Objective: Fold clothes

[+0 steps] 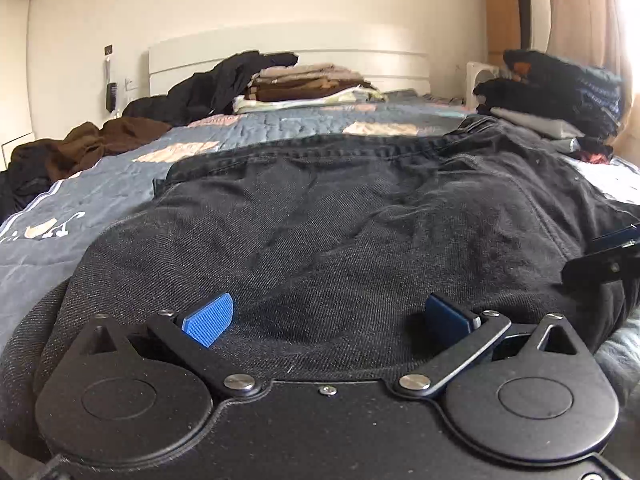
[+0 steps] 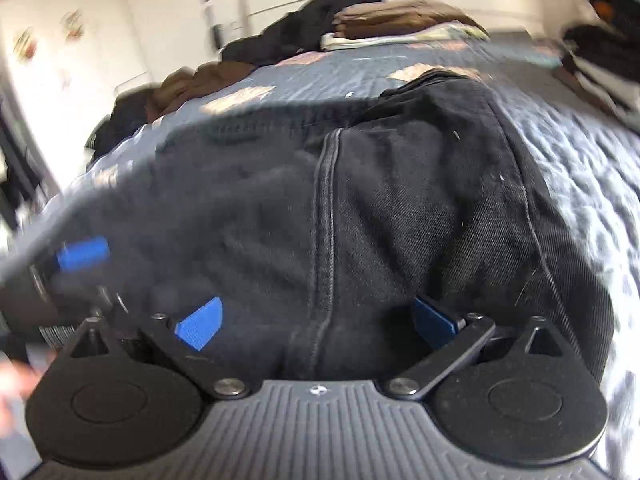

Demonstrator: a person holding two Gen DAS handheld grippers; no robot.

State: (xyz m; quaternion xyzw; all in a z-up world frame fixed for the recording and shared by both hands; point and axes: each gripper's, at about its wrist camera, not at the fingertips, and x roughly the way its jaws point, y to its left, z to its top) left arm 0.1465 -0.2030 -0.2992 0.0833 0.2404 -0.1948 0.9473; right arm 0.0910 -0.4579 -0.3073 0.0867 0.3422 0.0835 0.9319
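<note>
Black jeans (image 1: 340, 216) lie spread on the grey-blue quilt (image 1: 100, 184), waistband toward the headboard. My left gripper (image 1: 326, 320) sits low over the near part of the denim, open, its blue pads (image 1: 208, 320) wide apart with cloth beneath them. The right wrist view is blurred by motion. There the jeans (image 2: 380, 208) show a vertical seam down the middle, and my right gripper (image 2: 316, 322) is open above the fabric. The left gripper's blue pad (image 2: 82, 254) shows at the left edge there. The right gripper's black finger (image 1: 604, 260) enters the left wrist view at the right edge.
A folded stack of brown and beige clothes (image 1: 304, 84) sits by the white headboard (image 1: 288, 52). Loose dark and brown garments (image 1: 92, 144) are heaped along the left side. A pile of dark clothes (image 1: 560, 92) stands at the right. A blurred hand (image 2: 16, 392) is at lower left.
</note>
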